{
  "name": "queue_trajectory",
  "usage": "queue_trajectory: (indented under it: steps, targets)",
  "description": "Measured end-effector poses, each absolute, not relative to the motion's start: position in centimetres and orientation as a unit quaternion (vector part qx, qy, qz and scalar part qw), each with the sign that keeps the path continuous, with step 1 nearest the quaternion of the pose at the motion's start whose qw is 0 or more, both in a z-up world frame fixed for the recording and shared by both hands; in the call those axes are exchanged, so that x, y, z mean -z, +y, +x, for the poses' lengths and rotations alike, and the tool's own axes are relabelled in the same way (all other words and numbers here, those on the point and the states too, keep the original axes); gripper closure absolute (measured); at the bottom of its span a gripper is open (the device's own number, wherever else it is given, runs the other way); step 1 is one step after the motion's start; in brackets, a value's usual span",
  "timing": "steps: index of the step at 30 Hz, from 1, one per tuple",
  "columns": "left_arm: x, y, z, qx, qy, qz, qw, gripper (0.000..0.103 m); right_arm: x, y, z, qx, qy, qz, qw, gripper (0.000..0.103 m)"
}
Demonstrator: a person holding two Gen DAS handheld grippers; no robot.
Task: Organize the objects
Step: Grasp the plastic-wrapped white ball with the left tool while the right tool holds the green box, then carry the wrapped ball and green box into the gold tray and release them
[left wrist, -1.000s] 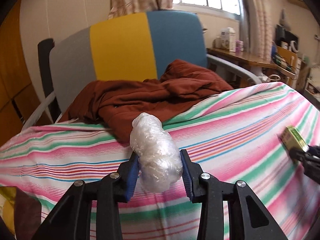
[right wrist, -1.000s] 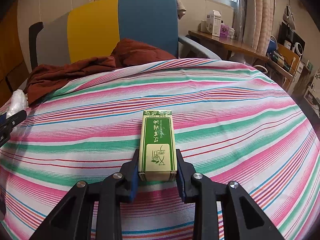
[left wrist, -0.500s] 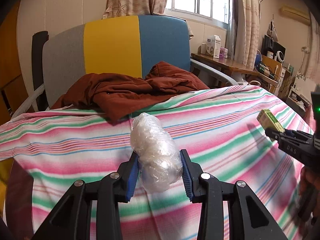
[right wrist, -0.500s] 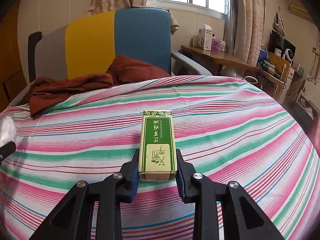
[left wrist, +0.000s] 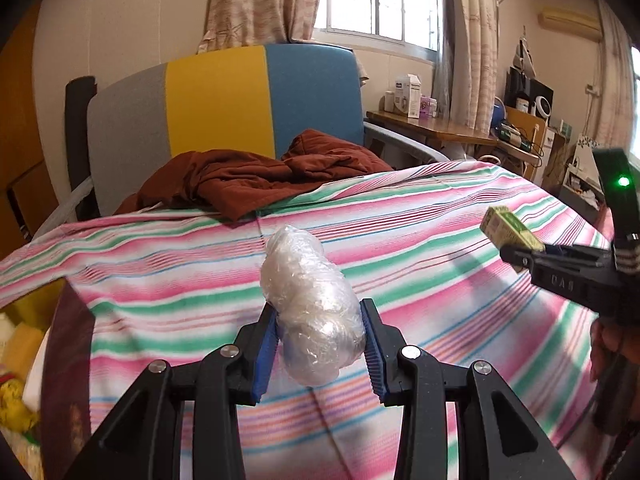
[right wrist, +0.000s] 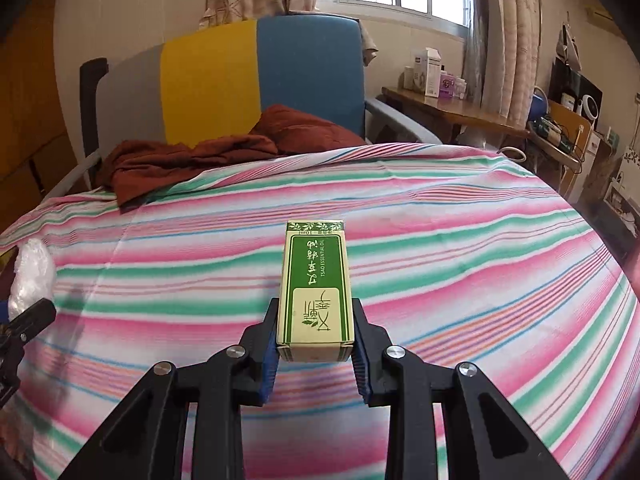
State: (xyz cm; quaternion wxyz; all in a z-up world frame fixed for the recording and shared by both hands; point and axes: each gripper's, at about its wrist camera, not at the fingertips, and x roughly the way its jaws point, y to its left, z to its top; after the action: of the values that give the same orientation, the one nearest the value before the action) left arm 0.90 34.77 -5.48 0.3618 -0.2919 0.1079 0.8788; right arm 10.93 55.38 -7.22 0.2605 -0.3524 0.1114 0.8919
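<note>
The left gripper (left wrist: 320, 344) has its jaws clamped on a crumpled bundle of clear plastic wrap (left wrist: 312, 312), the blue pads pressing its two sides, and carries it in the air above the striped cloth (left wrist: 420, 240) of pink, green and white that covers the bed. The bundle sticks out forward past the fingertips.

The right gripper (right wrist: 316, 340) has its jaws closed narrowly on a small rectangular cardboard box, green and cream with printed characters (right wrist: 314, 288), gripped near its rear end with its long side pointing away from the camera, also clear of the cloth. In the left wrist view the same box (left wrist: 508, 228) shows at the right edge, held up by the black right gripper (left wrist: 520, 252), well apart from the plastic bundle.

At the far end of the bed a rumpled rust-brown garment (right wrist: 208, 156) lies on the cloth, in front of a chair back with grey, yellow and blue panels (right wrist: 224, 80). A wooden side table (right wrist: 448, 108) with cartons stands under the window to the right.
</note>
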Motion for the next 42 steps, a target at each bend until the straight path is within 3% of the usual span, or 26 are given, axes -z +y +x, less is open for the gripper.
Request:
queue_trajectory:
  steps: [21,42]
  targets:
    - [1.2,24.0,5.9,-0.875,0.048,-0.280,0.393,0.064,2.0,41.0,10.8,-0.926,0.074,-0.334,0.156,0.073]
    - [0.9,8.0,5.0,-0.910,-0.008,-0.285,0.301,0.064,0.3,25.4,7.3,-0.933,0.063,-0.353,-0.019,0.073]
